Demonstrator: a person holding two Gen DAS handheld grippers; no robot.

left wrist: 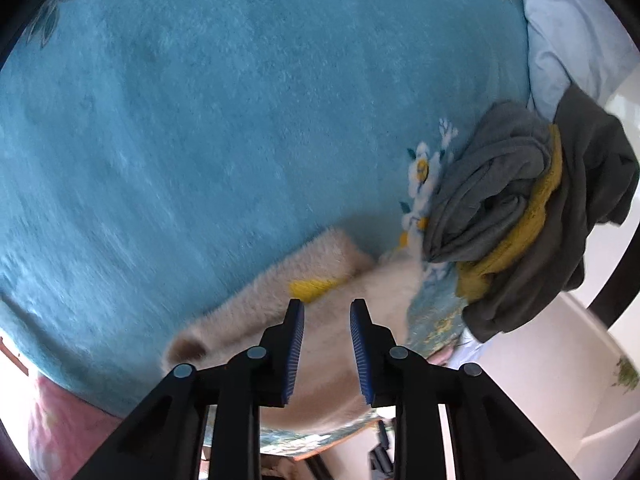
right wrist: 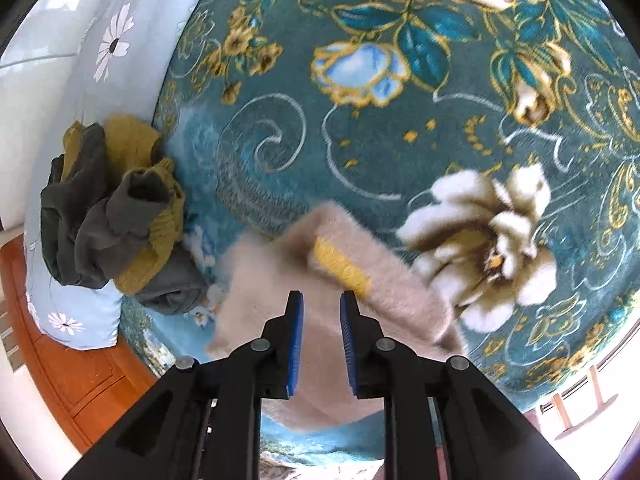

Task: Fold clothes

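Left wrist view: left tongs (left wrist: 326, 312) parted, empty, above fluffy cream sweater (left wrist: 260, 316).
Right wrist view: right tongs (right wrist: 321, 304) parted, empty, over it.
Sweater: on teal blanket (left wrist: 200, 120); likely soft, light; grip an edge.
Beyond: grey-yellow clothes pile (right wrist: 112, 216).

A fluffy beige sweater (left wrist: 336, 320) with a yellow patch (left wrist: 310, 287) lies on the teal blanket, in the lower middle of the frame in both views. Its outline is blurred, and one narrow part stretches to the lower left in the left wrist view. In the right wrist view the same sweater (right wrist: 320, 312) appears partly doubled over, the yellow patch (right wrist: 342, 268) near its upper edge. A heap of crumpled clothes (right wrist: 116, 224), dark grey and mustard yellow, lies unfolded at the middle left, close to the sweater; in the left wrist view this heap (left wrist: 528, 216) is at the middle right.
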